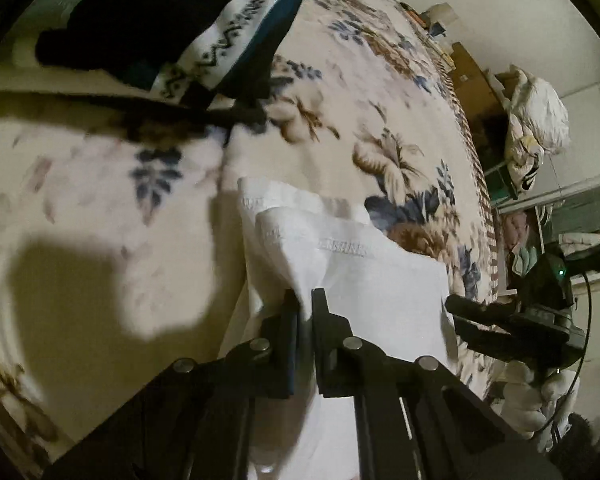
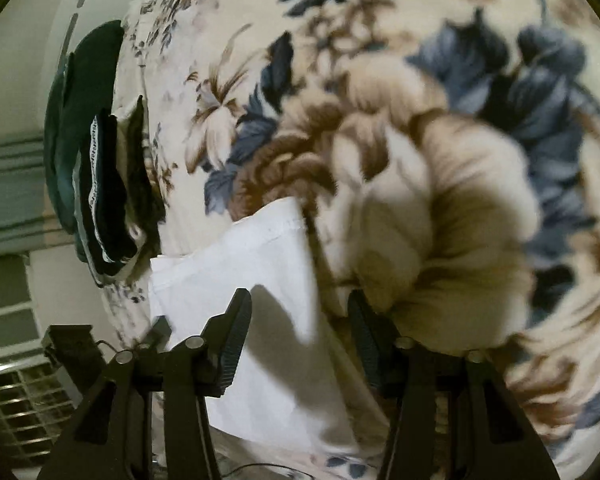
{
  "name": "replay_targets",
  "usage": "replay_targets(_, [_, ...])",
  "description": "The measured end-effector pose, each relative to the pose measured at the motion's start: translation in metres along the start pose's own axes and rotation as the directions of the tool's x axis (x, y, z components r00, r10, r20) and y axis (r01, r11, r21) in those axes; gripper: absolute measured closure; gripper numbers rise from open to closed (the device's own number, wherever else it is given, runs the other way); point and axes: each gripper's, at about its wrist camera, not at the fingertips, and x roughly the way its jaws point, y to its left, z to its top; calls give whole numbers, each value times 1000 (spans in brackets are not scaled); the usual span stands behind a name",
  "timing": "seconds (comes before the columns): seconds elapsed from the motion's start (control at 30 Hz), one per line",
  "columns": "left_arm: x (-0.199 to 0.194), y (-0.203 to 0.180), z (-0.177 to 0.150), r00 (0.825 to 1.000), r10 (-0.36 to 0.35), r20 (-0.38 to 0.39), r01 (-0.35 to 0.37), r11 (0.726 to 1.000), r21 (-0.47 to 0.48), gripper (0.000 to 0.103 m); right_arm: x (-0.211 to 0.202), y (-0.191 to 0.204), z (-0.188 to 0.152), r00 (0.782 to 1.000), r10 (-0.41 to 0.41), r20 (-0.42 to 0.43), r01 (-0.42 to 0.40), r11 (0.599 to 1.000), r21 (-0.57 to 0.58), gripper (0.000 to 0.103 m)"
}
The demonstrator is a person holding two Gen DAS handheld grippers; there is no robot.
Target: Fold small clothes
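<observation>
A small white garment (image 1: 352,276) lies on a floral blanket (image 1: 340,100). My left gripper (image 1: 305,300) is shut on a fold of the white garment and holds it lifted off the blanket. My right gripper (image 2: 298,312) is open, its jaws wide apart over the garment's right edge (image 2: 256,280); it holds nothing. In the left wrist view the right gripper (image 1: 460,312) shows just right of the garment, held by a white-gloved hand (image 1: 528,404).
A pile of dark and patterned clothes (image 1: 204,32) lies at the blanket's far end, also in the right wrist view (image 2: 96,152). Past the bed's right edge stand cardboard boxes (image 1: 472,80), a white bundle (image 1: 536,124) and shelves.
</observation>
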Motion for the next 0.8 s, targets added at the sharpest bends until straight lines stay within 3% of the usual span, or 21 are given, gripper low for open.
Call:
replay_targets(0.03, [-5,1,1,1000,-12,13,12,1000,2,99,1,5,0,1000,-10,10,10,1000,-21,90])
replay_targets(0.07, [-11,3,2,999,-19,29,19,1000,-3,100,0,11,0,999,-21,28,22,999,-47,100])
replay_targets(0.2, [-22,28,16,998,1,66,3,998,-61,101,-14,32,2,993,-11,115,20,997,-75,101])
replay_targets(0.3, [-16,54,30,998,15,54,-8,992,-127,101,-9,36,11,986,-93,136,104,992,-72,101])
replay_targets(0.33, [-16,61,33,999,-13,34,19,987,-160,101,-4,36,13,986,-115,124,125,989,-75,101])
replay_targets(0.4, [-23,66,28,995,-97,22,99,978,-186,98,1,36,11,984,-156,87,164,983,-86,99])
replay_targets(0.43, [-29,63,22,994,-110,16,111,980,-167,91,-2,35,8,984,-156,83,164,982,-93,97])
replay_targets(0.47, [-36,58,12,993,-115,1,114,983,-143,76,-7,34,4,986,-148,81,156,982,-102,88])
replay_targets(0.53, [-50,51,-15,989,-149,-4,147,982,-121,56,-18,26,-9,990,-128,66,134,985,-109,66])
replay_targets(0.57, [-54,47,-28,987,-162,-10,160,980,-115,51,-26,19,-18,992,-106,61,112,988,-107,62])
replay_targets(0.7, [-42,40,-65,979,-191,-74,181,976,-118,51,-35,-10,-53,997,-80,14,81,995,-66,61])
replay_targets(0.8, [-27,37,-75,977,-203,-63,194,973,-127,53,-26,-26,-71,998,-48,-27,47,998,-44,61])
